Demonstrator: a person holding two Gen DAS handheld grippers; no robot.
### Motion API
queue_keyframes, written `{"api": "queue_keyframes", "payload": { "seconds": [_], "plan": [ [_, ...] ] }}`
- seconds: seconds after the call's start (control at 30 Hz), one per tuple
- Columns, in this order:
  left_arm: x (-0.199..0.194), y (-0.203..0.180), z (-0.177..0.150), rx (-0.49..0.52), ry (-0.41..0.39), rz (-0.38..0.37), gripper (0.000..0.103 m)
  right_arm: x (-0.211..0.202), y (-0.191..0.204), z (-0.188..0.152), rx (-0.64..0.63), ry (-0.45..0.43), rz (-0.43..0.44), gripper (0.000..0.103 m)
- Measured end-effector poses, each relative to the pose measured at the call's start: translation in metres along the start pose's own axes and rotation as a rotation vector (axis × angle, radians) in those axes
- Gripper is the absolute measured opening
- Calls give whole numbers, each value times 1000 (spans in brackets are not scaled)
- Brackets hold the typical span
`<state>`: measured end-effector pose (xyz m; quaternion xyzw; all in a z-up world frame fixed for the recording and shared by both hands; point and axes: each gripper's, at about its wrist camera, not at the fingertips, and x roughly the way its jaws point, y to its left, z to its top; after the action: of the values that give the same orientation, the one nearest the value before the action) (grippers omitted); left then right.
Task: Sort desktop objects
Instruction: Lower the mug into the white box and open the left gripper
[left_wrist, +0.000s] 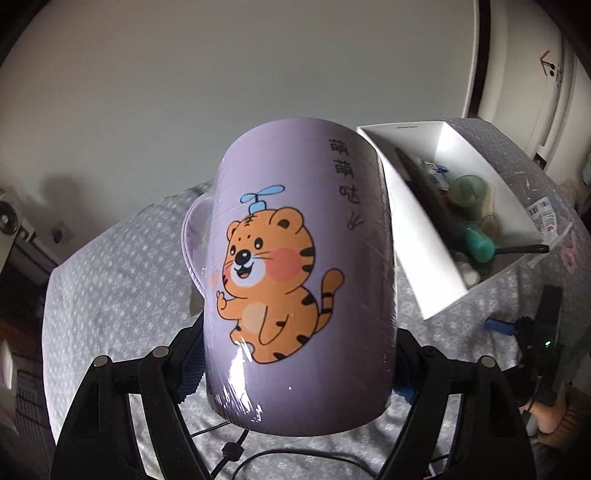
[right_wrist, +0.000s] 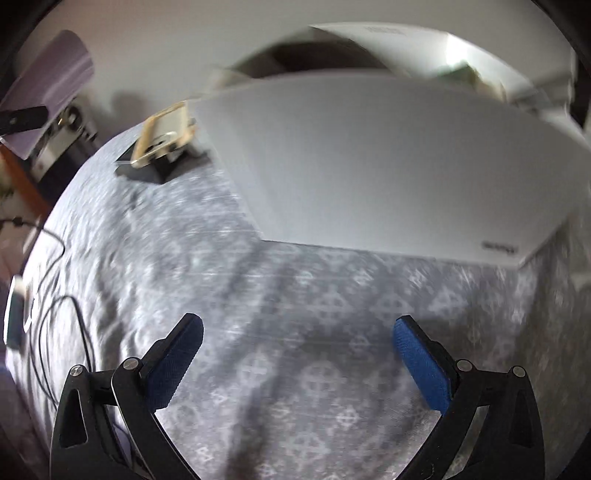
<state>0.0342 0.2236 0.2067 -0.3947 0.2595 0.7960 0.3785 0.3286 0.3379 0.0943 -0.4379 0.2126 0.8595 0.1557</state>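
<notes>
My left gripper (left_wrist: 297, 363) is shut on a lilac mug (left_wrist: 295, 266) with a cartoon tiger print, wrapped in clear film, held up above the patterned cloth. A white storage box (left_wrist: 417, 236) lies to its right, with a dark brush, a green cup and small items inside. In the right wrist view my right gripper (right_wrist: 298, 354) is open and empty above the grey patterned cloth (right_wrist: 295, 295), in front of the white box's outer wall (right_wrist: 388, 166). The mug shows at the far upper left of that view (right_wrist: 55, 85). That view is motion-blurred.
A beige item on a black base (right_wrist: 162, 147) sits left of the box. Black cables (right_wrist: 62, 314) and a white device lie at the cloth's left edge. My right gripper's body (left_wrist: 539, 332) shows at the right of the left wrist view. A wall stands behind.
</notes>
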Motion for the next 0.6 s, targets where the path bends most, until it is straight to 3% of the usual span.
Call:
{"api": "queue_keyframes", "payload": {
  "seconds": [0.23, 0.37, 0.53, 0.6],
  "plan": [
    [32, -104, 69, 129, 4, -93, 80, 0, -8, 1, 13, -9, 17, 103],
    [60, -142, 95, 130, 16, -136, 80, -3, -14, -1, 38, -20, 54, 103],
    [72, -171, 99, 211, 5, -63, 84, -5, -14, -2, 45, -23, 69, 103],
    [68, -176, 101, 221, 3, -53, 91, -6, -16, -2, 49, -23, 76, 103]
  ]
}}
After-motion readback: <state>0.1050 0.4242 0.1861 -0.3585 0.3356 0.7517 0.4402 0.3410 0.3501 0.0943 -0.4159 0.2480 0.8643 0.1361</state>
